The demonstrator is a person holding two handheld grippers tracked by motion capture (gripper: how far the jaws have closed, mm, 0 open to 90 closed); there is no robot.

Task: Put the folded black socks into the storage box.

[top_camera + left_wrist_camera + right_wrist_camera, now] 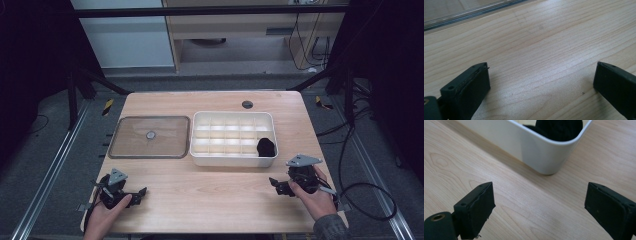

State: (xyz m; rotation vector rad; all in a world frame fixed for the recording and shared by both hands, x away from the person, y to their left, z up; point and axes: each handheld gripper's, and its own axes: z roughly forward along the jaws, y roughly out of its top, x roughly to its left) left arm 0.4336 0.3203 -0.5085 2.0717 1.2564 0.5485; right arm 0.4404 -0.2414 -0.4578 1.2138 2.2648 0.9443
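Pale wood tabletop [210,190] filled the middle of the high view, with a white divided tray [200,150] at centre and a clear lid [125,150] left of it. A black object [266,147] sat in the tray's lower-right compartment. Both the left gripper [140,193] and right gripper [272,183] stood wide open, empty. Probably the right should approach that compartment from above, clearing the rim.

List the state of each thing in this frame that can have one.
Divided white box: uncovered, a black bundle in its near right compartment.
Clear lid: off, flat on the table left of the box.
Left gripper: open, holding nothing.
Right gripper: open, holding nothing.
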